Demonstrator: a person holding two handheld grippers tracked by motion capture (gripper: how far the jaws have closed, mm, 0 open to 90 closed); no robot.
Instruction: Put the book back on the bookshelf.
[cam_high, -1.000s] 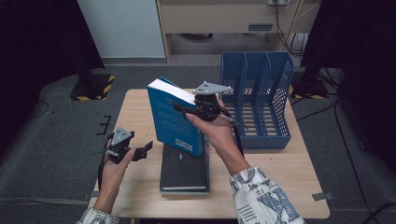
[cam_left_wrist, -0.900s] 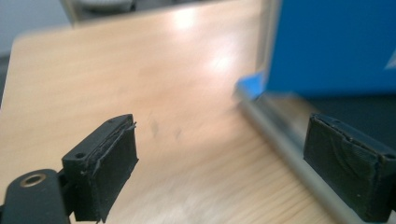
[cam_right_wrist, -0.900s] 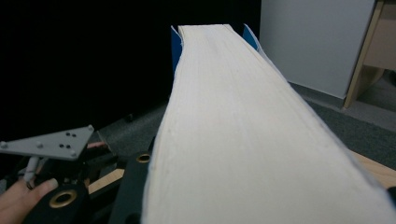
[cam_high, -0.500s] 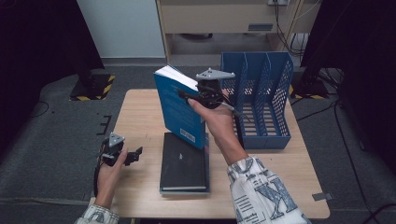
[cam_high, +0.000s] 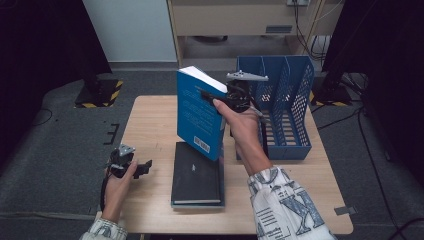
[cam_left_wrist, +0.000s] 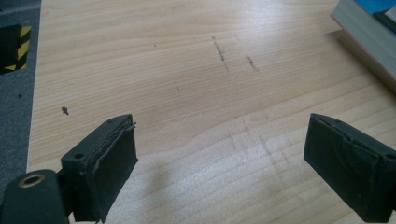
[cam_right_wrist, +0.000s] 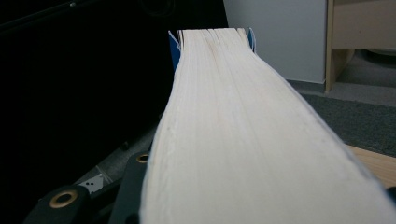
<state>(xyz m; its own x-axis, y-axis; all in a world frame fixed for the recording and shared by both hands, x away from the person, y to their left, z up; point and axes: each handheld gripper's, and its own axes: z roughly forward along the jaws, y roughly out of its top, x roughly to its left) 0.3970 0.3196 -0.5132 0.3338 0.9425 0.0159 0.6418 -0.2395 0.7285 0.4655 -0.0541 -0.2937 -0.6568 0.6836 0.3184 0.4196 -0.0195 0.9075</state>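
My right gripper (cam_high: 216, 96) is shut on a blue book (cam_high: 197, 115), held upright and tilted above the middle of the table. The book's pale page edges (cam_right_wrist: 243, 135) run away from the jaws in the right gripper view. Flat on the wooden table (cam_high: 150, 120) below it lies a black book (cam_high: 197, 175). My left gripper (cam_high: 145, 167) hovers low at the table's left front edge. Its jaws stand wide apart over bare wood, fingertips (cam_left_wrist: 107, 168) with nothing between them. The corner of a lying book (cam_left_wrist: 369, 28) shows at upper right in the left gripper view.
A blue slotted file rack (cam_high: 280, 107) stands at the table's right rear, just right of my right hand. Grey carpet surrounds the table, with a yellow-and-black striped base (cam_high: 97, 95) on the floor to the left and a wooden shelf unit behind.
The right gripper has carried the blue book up and toward the rack, standing it more upright. The left gripper has dropped down and back toward the table's left front edge.
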